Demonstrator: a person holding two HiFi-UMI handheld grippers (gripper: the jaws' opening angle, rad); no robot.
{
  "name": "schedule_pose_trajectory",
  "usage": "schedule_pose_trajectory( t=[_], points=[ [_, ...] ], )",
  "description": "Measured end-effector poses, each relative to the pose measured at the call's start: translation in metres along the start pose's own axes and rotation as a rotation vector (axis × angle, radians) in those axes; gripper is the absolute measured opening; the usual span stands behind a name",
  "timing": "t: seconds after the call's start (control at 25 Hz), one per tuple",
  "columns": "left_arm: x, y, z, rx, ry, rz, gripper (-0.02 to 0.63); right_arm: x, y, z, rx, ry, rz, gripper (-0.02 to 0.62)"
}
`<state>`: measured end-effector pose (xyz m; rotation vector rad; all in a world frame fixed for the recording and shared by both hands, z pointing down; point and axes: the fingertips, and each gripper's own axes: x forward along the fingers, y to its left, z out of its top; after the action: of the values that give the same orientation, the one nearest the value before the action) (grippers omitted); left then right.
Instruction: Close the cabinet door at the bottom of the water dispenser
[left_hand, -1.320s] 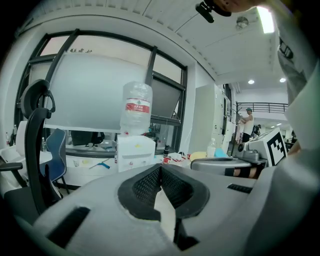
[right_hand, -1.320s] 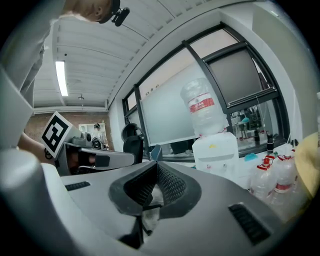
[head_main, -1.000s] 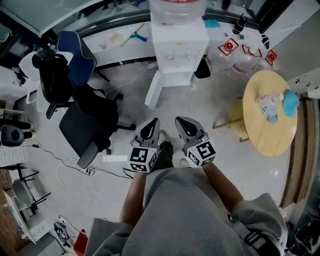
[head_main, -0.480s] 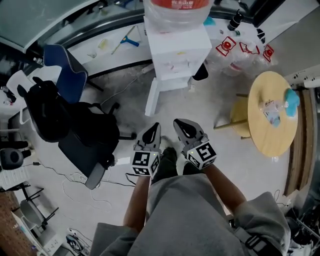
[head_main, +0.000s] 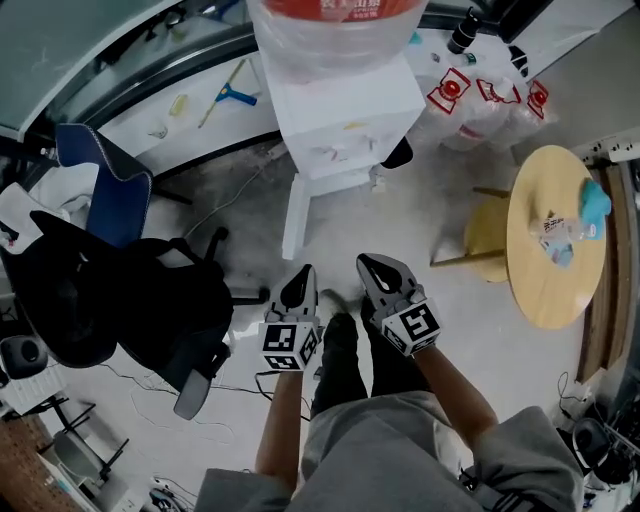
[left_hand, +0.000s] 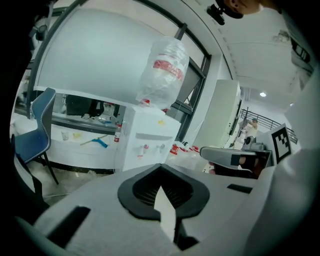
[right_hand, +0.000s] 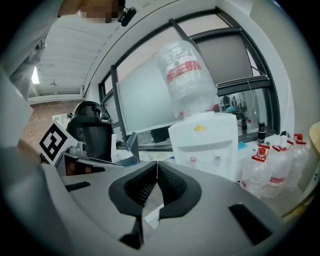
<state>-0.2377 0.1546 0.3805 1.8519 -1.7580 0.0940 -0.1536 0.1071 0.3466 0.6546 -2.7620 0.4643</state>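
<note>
STEP: approach, door not yet reached | left gripper (head_main: 302, 280): jaws together, empty | right gripper (head_main: 378, 275): jaws together, empty | door (head_main: 293, 215): open, ahead of left fingertips, well apart | NEXT: set closed tip against door face, push toward dispenser (head_main: 345, 110)

Grey floor (head_main: 440, 200), black office chair (head_main: 150, 300) (blue chair (head_main: 105, 190) beside), round wooden table (head_main: 540, 270), curved white ledge (head_main: 190, 115)

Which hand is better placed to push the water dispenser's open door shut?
Left, probably: the open door stands straight ahead of the left gripper, though not touching; the right gripper sits off to its side.
</note>
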Motion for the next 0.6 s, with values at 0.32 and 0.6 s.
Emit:
schedule_pose_trajectory(
  t=[0.32, 0.6],
  points=[
    [0.055, 0.006, -0.029, 0.002, 0.051, 0.004, 0.006, 0.028, -0.066, -0.032, 0.024, 0.04, -0.007, 0.011],
    [0.103, 0.009, -0.054, 0.008, 0.055, 0.034, 0.006, 0.055, -0.099, -0.063, 0.028, 0.011, 0.052, 0.011]
  ],
)
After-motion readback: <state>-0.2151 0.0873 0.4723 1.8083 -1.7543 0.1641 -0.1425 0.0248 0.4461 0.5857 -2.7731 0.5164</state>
